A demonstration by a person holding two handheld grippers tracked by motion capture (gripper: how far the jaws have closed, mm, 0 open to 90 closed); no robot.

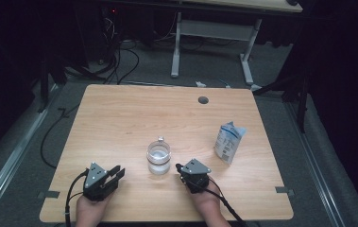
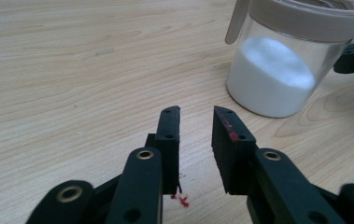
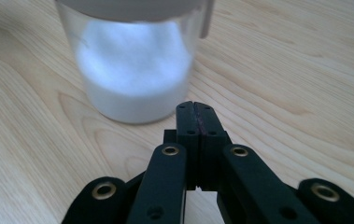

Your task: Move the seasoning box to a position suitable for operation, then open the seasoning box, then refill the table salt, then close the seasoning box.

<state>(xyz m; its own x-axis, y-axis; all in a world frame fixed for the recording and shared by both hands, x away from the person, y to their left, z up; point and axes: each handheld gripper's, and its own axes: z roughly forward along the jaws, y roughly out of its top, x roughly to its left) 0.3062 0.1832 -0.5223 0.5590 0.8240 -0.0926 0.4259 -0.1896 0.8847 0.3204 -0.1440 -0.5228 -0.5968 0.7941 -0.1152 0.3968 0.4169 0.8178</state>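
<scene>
The jar [image 1: 159, 157] of white powder stands lidded near the table's [image 1: 120, 118] front edge between both grippers, untouched: the left gripper [image 2: 197, 116] is parted and empty, the right gripper [image 3: 196, 108] clenched on nothing, so all handling remains

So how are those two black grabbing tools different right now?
The left gripper has its fingers parted with bare table showing in the gap; the right gripper has its fingers pressed flat together. The left one sits off to the side of the jar of white powder, while the right one points straight at it from close by. Both rest low over the wooden table, and neither holds anything.
</scene>
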